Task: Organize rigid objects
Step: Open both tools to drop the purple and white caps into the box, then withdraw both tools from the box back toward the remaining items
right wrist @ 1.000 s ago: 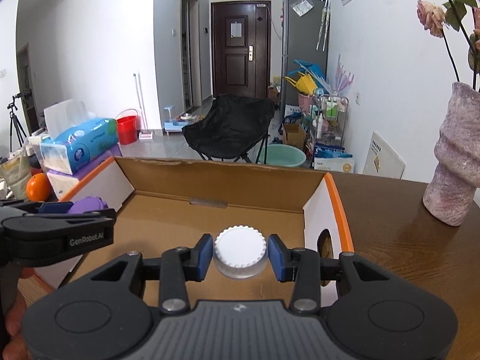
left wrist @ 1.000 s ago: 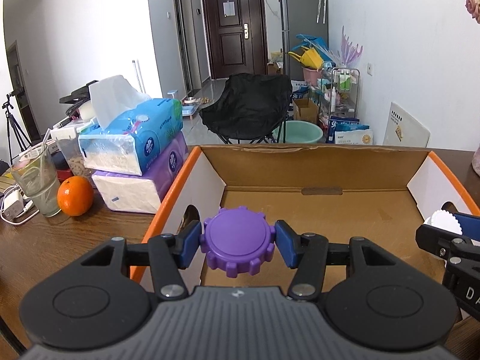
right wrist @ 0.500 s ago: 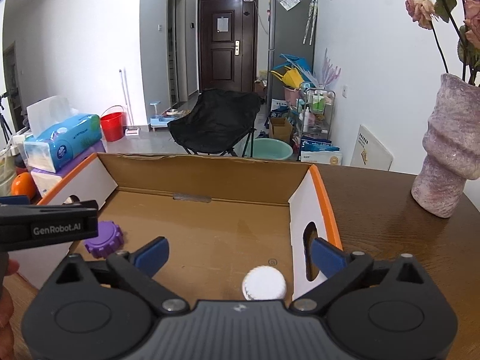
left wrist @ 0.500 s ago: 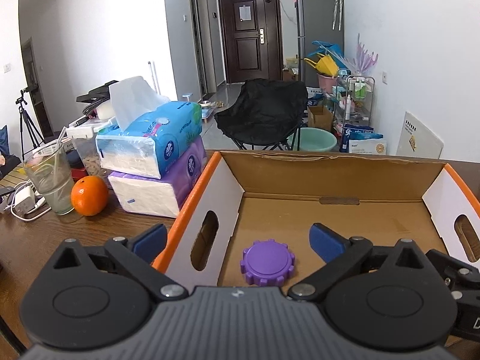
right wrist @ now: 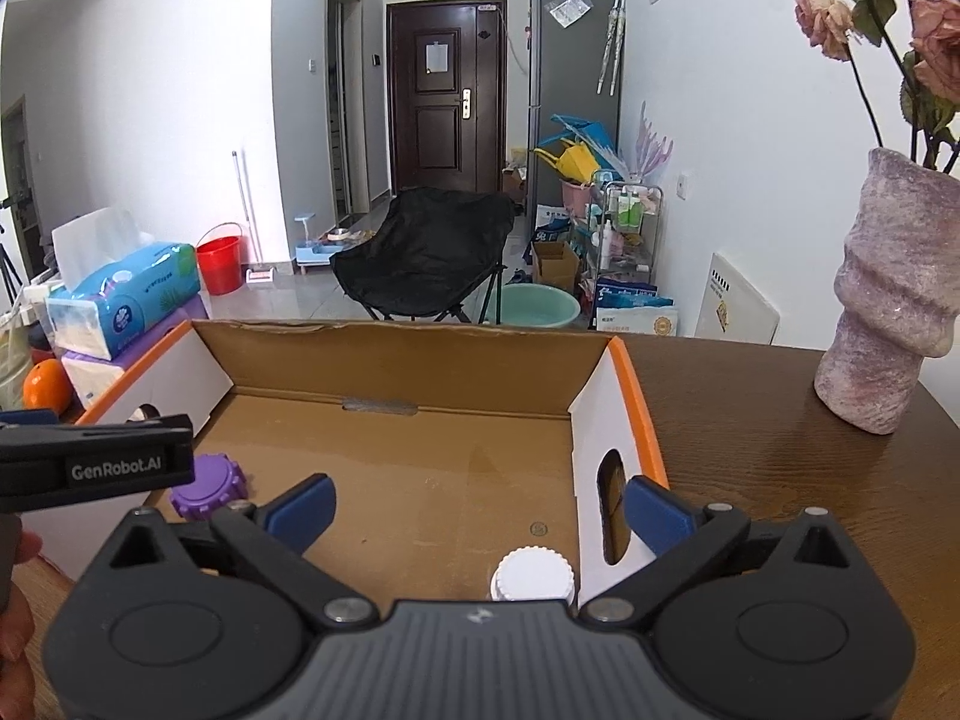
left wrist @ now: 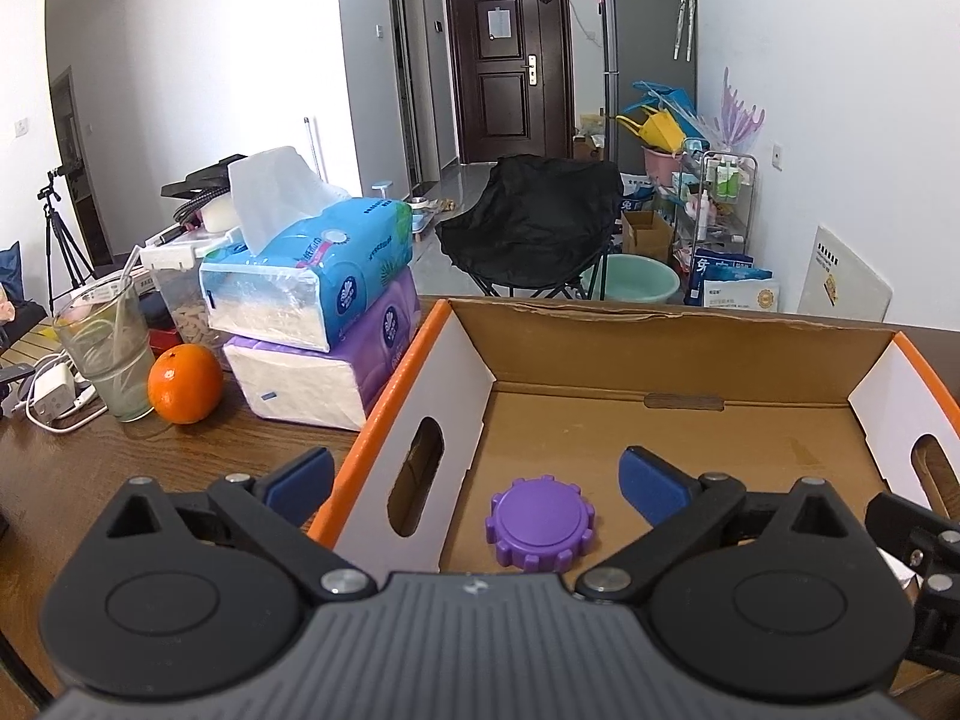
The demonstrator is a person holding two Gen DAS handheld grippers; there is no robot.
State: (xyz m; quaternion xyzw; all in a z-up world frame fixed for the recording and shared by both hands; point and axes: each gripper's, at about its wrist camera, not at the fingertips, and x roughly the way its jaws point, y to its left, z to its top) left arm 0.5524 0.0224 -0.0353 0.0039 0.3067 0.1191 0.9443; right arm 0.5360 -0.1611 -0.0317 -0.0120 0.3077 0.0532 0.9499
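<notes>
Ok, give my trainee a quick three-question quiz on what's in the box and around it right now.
1. True or false: the purple gear-edged plastic cap lies on the floor of the orange-rimmed cardboard box.
2. Which wall is the white ribbed plastic cap nearest: A left, B right?
3. What round fruit sits beside the stacked tissue packs?

Key: 1 true. 2 B. 3 the orange.

I see a purple cap [left wrist: 540,523] and a white cap [right wrist: 533,575] in my brown cardboard box [left wrist: 660,324], which has orange edges and white sides. My gripper pads [left wrist: 651,480] are blue. An orange [left wrist: 185,383] sits by blue and purple tissue packs [left wrist: 324,300].
</notes>
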